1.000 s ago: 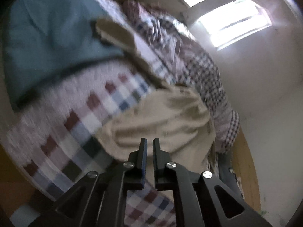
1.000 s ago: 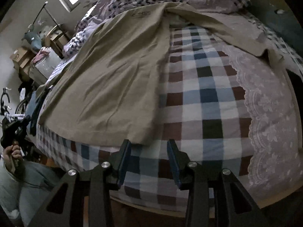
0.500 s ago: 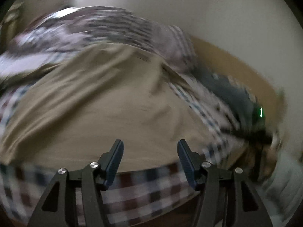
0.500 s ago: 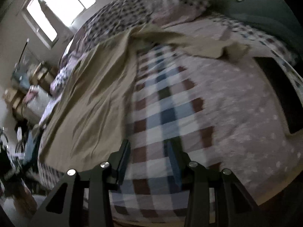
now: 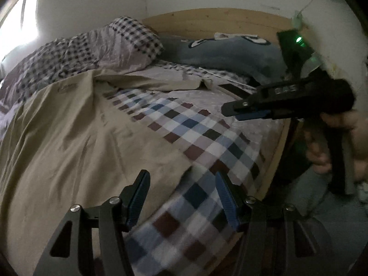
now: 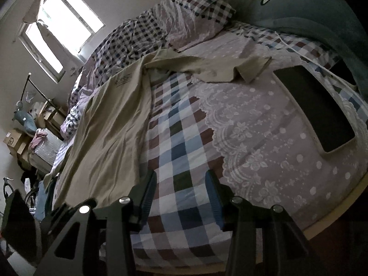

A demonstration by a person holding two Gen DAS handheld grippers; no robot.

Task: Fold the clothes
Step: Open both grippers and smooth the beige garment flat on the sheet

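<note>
A beige T-shirt [image 5: 76, 142] lies spread flat on the checked bed sheet [image 5: 195, 133], one sleeve [image 5: 179, 82] stretched toward the headboard. It also shows in the right wrist view [image 6: 110, 128], with its sleeve [image 6: 230, 66] at the top. My left gripper [image 5: 181, 179] is open and empty, just above the shirt's near corner. My right gripper [image 6: 181, 177] is open and empty over bare checked sheet [image 6: 181, 142], to the right of the shirt's edge. It shows from the side in the left wrist view [image 5: 234, 111], held by a hand.
A dark tablet [image 6: 315, 105] lies on the lace-patterned part of the sheet. A checked pillow [image 5: 128, 41] and a grey-blue plush [image 5: 225, 53] lie by the wooden headboard [image 5: 207, 20]. Boxes and clutter [image 6: 25, 133] stand beyond the bed under a window [image 6: 59, 25].
My left gripper has opened from nearly shut and swung round from the bed's far side to the shirt's near corner. My right gripper has moved right, off the shirt's hem to bare sheet.
</note>
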